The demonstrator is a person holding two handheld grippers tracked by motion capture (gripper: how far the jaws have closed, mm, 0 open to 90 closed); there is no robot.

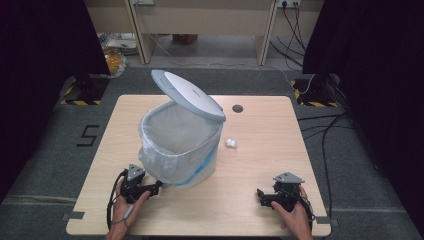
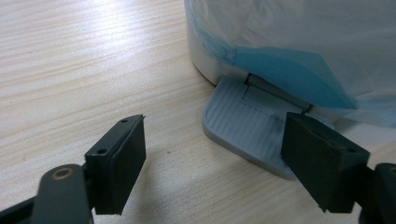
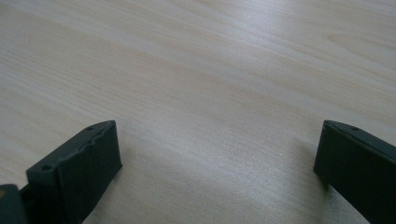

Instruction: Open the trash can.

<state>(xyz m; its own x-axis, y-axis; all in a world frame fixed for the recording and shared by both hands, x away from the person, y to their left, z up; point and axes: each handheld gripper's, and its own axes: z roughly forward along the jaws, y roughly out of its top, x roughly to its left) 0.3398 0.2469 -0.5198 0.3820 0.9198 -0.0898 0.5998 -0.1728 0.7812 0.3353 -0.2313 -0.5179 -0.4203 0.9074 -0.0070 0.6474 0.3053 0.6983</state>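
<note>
A white pedal bin [image 1: 197, 167] lined with a thin white bag [image 1: 165, 150] stands left of the table's middle, its grey lid [image 1: 187, 93] tilted up and open. My left gripper [image 1: 156, 188] is at the bin's front foot, open. In the left gripper view my left gripper [image 2: 215, 126] has its right jaw resting over the grey ribbed pedal [image 2: 243, 121]. A small crumpled white wad [image 1: 231, 143] lies on the table to the right of the bin. My right gripper [image 1: 261, 195] is near the front right edge, open over bare wood [image 3: 219, 126], holding nothing.
The light wooden table [image 1: 260, 125] has a round cable hole [image 1: 237, 108] behind the bin. Black curtains flank both sides, with cables on the floor at the right [image 1: 325, 125]. A blue patch of the bag [image 2: 285, 70] hangs above the pedal.
</note>
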